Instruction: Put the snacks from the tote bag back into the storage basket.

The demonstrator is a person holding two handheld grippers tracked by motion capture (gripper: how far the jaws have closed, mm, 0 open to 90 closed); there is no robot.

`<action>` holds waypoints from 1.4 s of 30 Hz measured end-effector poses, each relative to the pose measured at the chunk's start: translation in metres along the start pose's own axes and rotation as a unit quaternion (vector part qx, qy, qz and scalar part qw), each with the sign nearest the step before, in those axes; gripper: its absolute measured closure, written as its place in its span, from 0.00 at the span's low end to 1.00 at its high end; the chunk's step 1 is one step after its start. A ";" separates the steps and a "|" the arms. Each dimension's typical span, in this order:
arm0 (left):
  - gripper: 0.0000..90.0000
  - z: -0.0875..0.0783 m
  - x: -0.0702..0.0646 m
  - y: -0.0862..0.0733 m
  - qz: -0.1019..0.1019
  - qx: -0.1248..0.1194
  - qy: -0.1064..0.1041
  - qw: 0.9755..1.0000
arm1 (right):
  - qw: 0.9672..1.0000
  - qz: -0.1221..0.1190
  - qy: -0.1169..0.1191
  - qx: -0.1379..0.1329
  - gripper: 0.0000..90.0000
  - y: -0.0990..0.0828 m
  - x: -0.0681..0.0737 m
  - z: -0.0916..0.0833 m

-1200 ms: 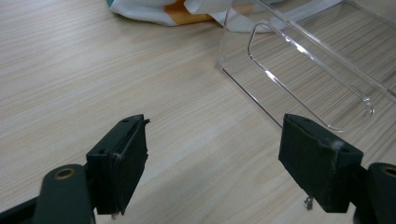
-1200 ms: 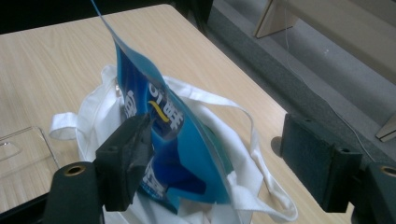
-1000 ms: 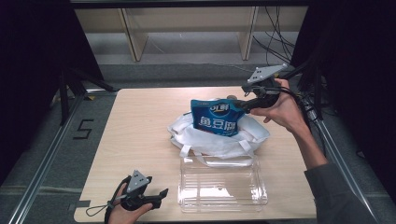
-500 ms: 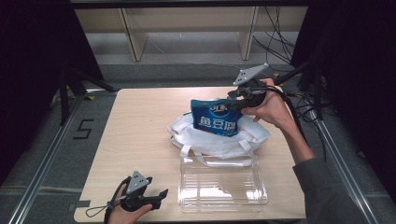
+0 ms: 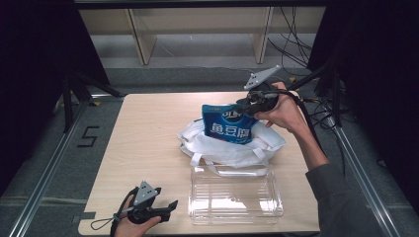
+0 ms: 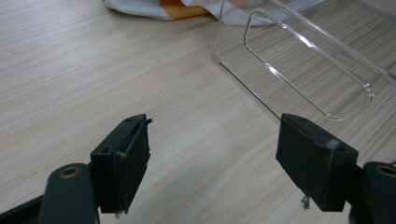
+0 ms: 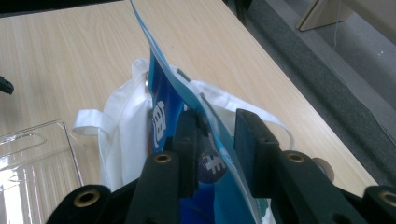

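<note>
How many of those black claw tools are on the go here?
2. The left gripper sits low at the table's near edge, jaws open; the right gripper is at the far side, jaws around the blue packet's top edge.

One blue pouch (image 5: 228, 126), one white bag (image 5: 232, 147), one clear tray (image 5: 235, 197)

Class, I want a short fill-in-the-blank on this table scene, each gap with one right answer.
1. The right gripper has its jaws on either side of a ____ snack bag.
2. The snack bag stands in a ____ cloth bag.
3. The clear box lies ____ the cloth bag and the person.
4. The left gripper has its jaws ____.

Missing words: blue; white; between; open
</note>
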State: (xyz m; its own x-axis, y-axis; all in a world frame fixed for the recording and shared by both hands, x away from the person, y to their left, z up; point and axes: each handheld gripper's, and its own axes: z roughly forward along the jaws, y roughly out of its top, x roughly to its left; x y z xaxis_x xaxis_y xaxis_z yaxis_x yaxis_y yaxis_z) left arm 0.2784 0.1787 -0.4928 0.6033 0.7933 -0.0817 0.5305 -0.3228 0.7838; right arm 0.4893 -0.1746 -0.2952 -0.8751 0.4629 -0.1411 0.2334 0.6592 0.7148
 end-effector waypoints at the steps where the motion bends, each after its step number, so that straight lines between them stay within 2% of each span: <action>1: 0.28 0.000 0.000 0.000 0.000 0.001 0.000 1.000 | 1.000 0.002 0.005 0.001 0.79 0.000 0.001 0.000; 2: 0.28 0.001 -0.001 0.000 -0.010 0.000 -0.001 1.000 | 1.000 0.005 0.005 0.002 0.79 0.000 0.001 0.000; 4: 0.28 0.001 -0.001 0.000 0.000 0.001 0.001 1.000 | 1.000 0.004 0.004 0.002 0.79 0.000 0.001 0.001; 5: 0.28 0.001 -0.002 -0.001 -0.008 0.001 0.003 1.000 | 1.000 0.003 0.006 0.004 0.79 0.000 0.001 0.000; 9: 0.28 0.001 -0.001 -0.001 -0.007 0.001 0.005 1.000 | 1.000 -0.002 0.006 0.003 0.79 0.000 0.000 0.001; 10: 0.28 0.001 -0.002 -0.001 -0.009 0.001 0.003 1.000 | 1.000 0.002 0.011 0.010 0.79 0.001 0.001 0.000; 11: 0.28 0.001 -0.001 -0.001 -0.002 0.002 0.003 1.000 | 1.000 0.002 0.007 0.013 0.78 0.001 0.002 0.001; 14: 0.28 0.001 -0.002 -0.001 -0.008 0.002 0.001 1.000 | 1.000 -0.012 0.011 0.023 0.76 0.004 0.003 0.003; 15: 0.28 0.001 -0.001 -0.001 0.003 0.005 0.001 1.000 | 0.999 -0.017 0.011 0.027 0.76 0.005 0.003 0.004; 20: 0.28 0.001 -0.001 -0.001 0.004 0.003 0.001 1.000 | 0.999 -0.026 0.015 0.042 0.76 0.010 0.007 0.013; 21: 0.28 0.002 -0.002 -0.001 -0.009 -0.008 0.001 1.000 | 0.998 -0.022 0.016 0.048 0.77 0.011 0.008 0.015; 24: 0.28 0.001 -0.001 -0.002 -0.005 -0.002 0.001 1.000 | 0.998 -0.022 0.014 0.054 0.79 0.014 0.009 0.019; 25: 0.28 0.001 -0.001 -0.002 -0.010 -0.004 0.001 1.000 | 0.998 -0.030 0.016 0.054 0.80 0.015 0.008 0.020; 27: 0.28 0.001 -0.001 -0.002 -0.009 0.000 0.004 1.000 | 0.998 -0.022 0.016 0.055 0.82 0.015 0.008 0.020; 30: 0.28 0.001 -0.002 -0.002 -0.009 0.000 0.004 1.000 | 0.998 -0.031 0.020 0.054 0.85 0.015 0.006 0.020; 35: 0.29 0.001 -0.002 -0.003 -0.010 0.001 0.005 1.000 | 0.998 -0.039 0.020 0.051 0.99 0.014 0.004 0.019; 36: 0.29 0.001 -0.002 -0.003 -0.010 0.000 0.005 1.000 | 0.998 -0.039 0.020 0.051 0.99 0.014 0.004 0.019; 38: 0.30 0.000 -0.001 -0.002 0.004 0.003 -0.001 1.000 | 0.998 -0.044 0.022 0.049 1.00 0.014 0.004 0.019; 40: 0.30 0.000 -0.002 -0.003 -0.003 -0.005 0.000 1.000 | 0.998 -0.048 0.022 0.045 1.00 0.014 0.003 0.020; 41: 0.30 -0.001 -0.002 -0.003 -0.005 0.000 0.002 1.000 | 0.998 -0.044 0.023 0.044 1.00 0.013 0.003 0.019; 42: 0.30 0.000 -0.002 -0.003 -0.008 -0.002 0.004 1.000 | 0.997 -0.052 0.021 0.043 1.00 0.014 0.002 0.019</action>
State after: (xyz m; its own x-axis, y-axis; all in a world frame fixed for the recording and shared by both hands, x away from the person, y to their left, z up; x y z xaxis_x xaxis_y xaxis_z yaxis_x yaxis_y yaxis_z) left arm 0.2754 0.1780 -0.4945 0.5896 0.8026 -0.0901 0.5376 -0.3068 0.7854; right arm 0.4990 -0.1538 -0.2986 -0.9132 0.3648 -0.1816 0.1736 0.7514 0.6366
